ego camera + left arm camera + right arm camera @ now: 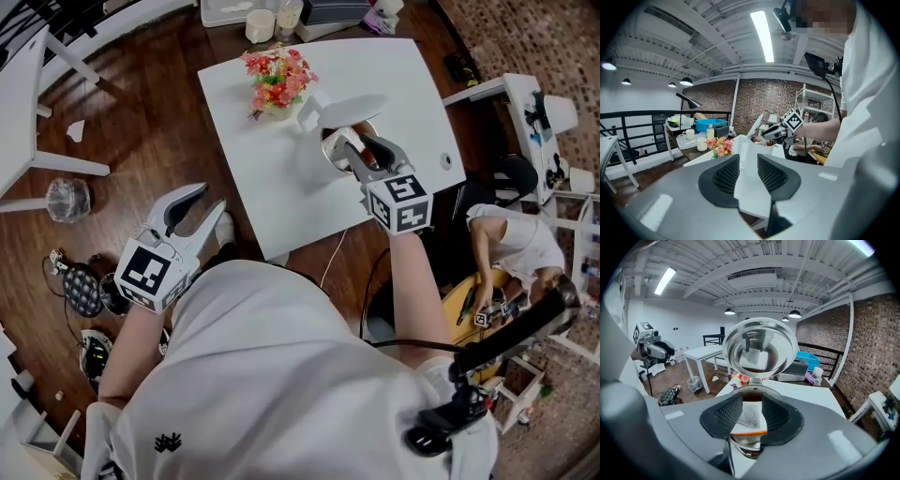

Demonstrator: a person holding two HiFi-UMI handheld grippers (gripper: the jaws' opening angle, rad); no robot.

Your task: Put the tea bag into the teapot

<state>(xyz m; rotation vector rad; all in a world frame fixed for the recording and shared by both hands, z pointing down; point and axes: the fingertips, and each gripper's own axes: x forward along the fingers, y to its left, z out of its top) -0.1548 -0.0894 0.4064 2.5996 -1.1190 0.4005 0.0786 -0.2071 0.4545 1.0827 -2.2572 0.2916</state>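
Note:
The steel teapot (330,150) stands on the white table (253,159) with its lid (352,108) tipped up. My right gripper (352,146) hovers right over the pot's mouth. In the right gripper view its jaws (752,400) stand apart, and the white tea bag (749,419) with an orange edge hangs loose in the gap above the pot's rim (749,445); the pads do not press on it. The shiny lid (759,350) rises just behind. My left gripper (212,195) is held off the table's near left corner, open and empty (748,157).
A bunch of pink and red flowers (278,80) sits on the table just left of the teapot. Cups and boxes (260,25) stand on a far table. A bin (67,199) is on the floor at left. A person (511,246) sits at right.

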